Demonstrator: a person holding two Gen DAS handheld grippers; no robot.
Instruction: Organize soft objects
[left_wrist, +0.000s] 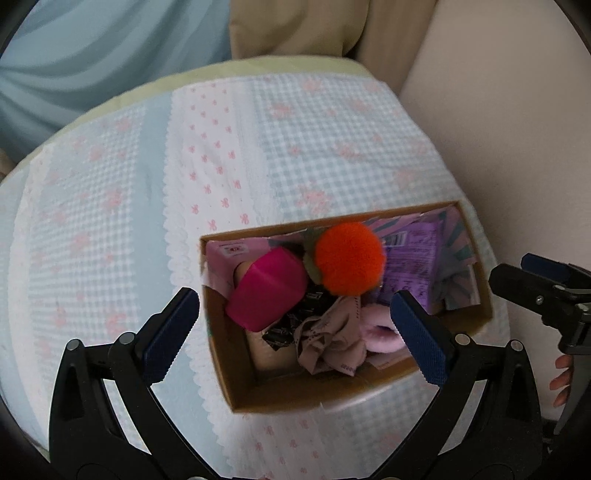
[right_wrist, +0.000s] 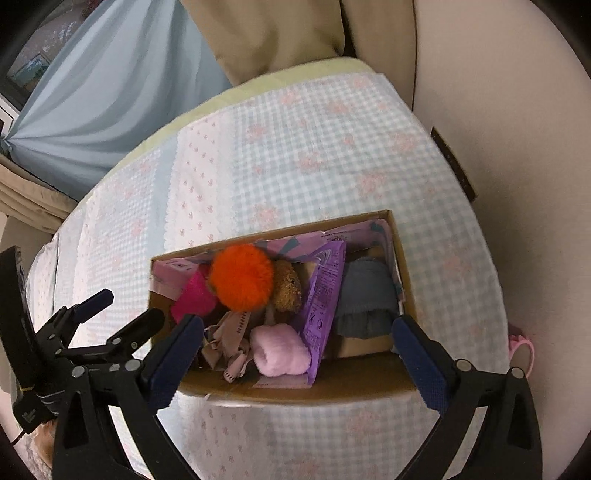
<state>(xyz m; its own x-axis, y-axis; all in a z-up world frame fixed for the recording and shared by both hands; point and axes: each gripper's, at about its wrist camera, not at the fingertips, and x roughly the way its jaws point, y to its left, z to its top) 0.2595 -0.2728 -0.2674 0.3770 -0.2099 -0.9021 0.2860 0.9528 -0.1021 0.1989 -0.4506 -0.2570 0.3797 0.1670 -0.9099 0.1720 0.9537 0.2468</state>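
Hovering spread and empty, left gripper (left_wrist: 295, 325) and right gripper (right_wrist: 299, 347) frame the box (right_wrist: 291, 389); orange pompom (right_wrist: 242, 277) lies above centre, nearer the left.

A pompom (right_wrist: 241, 277) lies atop soft things in the box (right_wrist: 295, 391), which rests on the bedspread (right_wrist: 295, 155).

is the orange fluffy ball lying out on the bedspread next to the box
No, the orange fluffy ball sits inside the cardboard box, on top of the other soft things.
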